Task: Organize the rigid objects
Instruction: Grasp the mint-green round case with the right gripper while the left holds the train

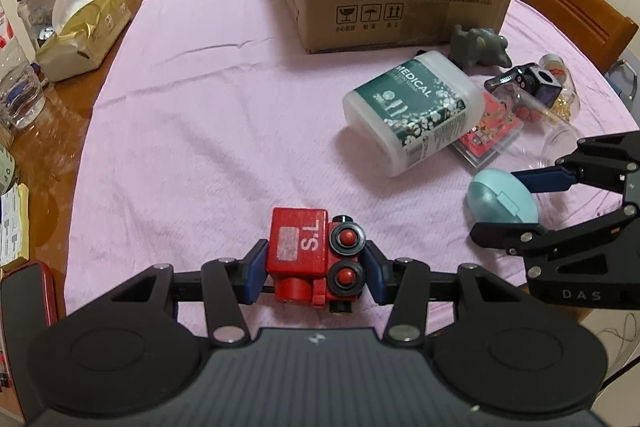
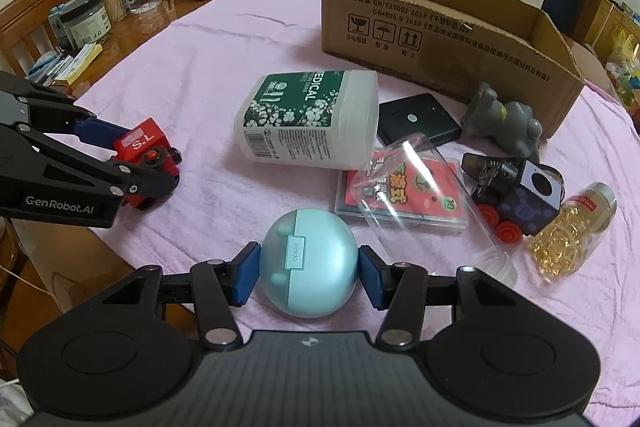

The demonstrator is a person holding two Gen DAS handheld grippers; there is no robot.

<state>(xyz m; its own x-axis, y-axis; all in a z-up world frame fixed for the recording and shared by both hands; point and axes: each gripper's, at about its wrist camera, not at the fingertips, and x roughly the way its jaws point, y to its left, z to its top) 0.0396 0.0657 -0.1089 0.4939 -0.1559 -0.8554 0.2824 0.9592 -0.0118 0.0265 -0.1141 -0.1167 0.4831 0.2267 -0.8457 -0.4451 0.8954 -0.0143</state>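
here, left tool [image 1: 316, 267] clamping red train [image 1: 308, 259], right tool [image 2: 308, 275] gripping teal case [image 2: 308, 263], undersides hidden

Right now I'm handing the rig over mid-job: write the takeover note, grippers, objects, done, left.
Left gripper: shut on the red toy train, low over the pink cloth.
Right gripper: pads against the teal earbud case.
Cardboard box: far side of the table; no objects visible inside.
Done: nothing boxed yet.
Left: both held items, plus the cotton swab tub, grey elephant, purple toy car, card case, capsule bottle.
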